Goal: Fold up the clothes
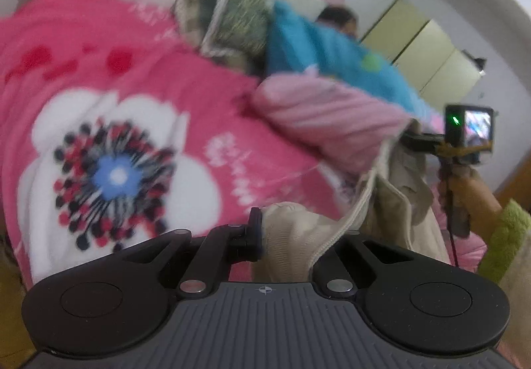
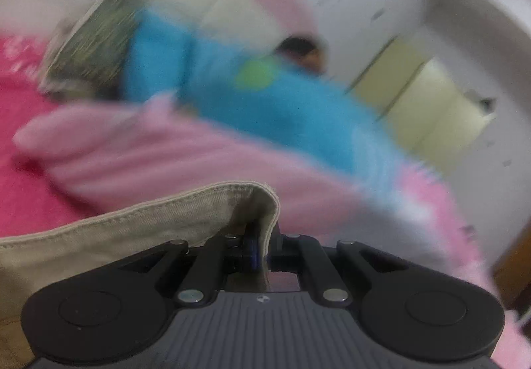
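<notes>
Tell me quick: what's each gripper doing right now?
Left gripper: closed on the beige garment.
Right gripper: closed on the same garment's hemmed edge.

A bright pink flowered blanket spreads before me; a green patterned pillow leans upright beside a blue blanket; a striped pale pink quilt bunches below; yellow cabinet doors stand behind.

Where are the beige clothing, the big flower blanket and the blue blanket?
beige clothing (image 2: 139, 223): right wrist view, on its stitched hem.
flower blanket (image 1: 116, 174): left wrist view, on the flower's blue middle.
blue blanket (image 1: 318, 46): left wrist view, on its upper fold.
</notes>
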{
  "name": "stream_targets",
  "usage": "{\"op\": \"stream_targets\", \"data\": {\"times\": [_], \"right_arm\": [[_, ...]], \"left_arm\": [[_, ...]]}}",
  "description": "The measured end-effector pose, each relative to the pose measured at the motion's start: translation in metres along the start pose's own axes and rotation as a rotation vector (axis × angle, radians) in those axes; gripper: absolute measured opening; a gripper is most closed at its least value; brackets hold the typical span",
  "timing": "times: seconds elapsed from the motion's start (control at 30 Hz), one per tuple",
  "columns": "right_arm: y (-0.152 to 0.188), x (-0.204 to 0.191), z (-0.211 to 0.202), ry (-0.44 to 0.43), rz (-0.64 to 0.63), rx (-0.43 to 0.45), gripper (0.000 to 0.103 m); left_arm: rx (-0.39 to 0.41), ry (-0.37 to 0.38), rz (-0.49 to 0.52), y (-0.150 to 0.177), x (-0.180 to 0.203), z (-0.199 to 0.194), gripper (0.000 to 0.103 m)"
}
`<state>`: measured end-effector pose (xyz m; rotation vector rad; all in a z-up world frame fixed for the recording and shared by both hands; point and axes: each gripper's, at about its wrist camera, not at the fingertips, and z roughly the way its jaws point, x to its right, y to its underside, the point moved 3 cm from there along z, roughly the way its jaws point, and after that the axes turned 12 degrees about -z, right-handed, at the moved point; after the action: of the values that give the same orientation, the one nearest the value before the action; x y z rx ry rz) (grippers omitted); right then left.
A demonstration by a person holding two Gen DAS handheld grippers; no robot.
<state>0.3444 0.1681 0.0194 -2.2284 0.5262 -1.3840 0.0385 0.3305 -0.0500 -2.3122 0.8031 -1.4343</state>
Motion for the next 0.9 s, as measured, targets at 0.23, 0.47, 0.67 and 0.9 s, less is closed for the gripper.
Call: {"op": "stream_targets", "data": {"times": [0.23,0.47,0.67,0.9], "right_arm": [[0.026,-0.084,0.041,-0.206,-0.289,-0.2,0.048],[0.015,-0.054,-0.03,-0.225,-0.496,-0.044,0.086],[-0.004,-0.009,-0.101,-0.322,-0.293,0.101,0.087],[0.014,-0.065,-0.143,-0.792,-0.141,0.117,0.066]], "left_arm": [[0.0,-0.062,0.028,-0.007,-0.019,0.006,0.033],[-0.016,-0.009,-0.066,-0.02,-0.029,0.022,0.034],[-0.041,0.043,-0.194,-0.028,-0.04,0.013,0.034],[-0.028,0.037,-0.117,-0.026,-0.035,-0.007,0.034]]}}
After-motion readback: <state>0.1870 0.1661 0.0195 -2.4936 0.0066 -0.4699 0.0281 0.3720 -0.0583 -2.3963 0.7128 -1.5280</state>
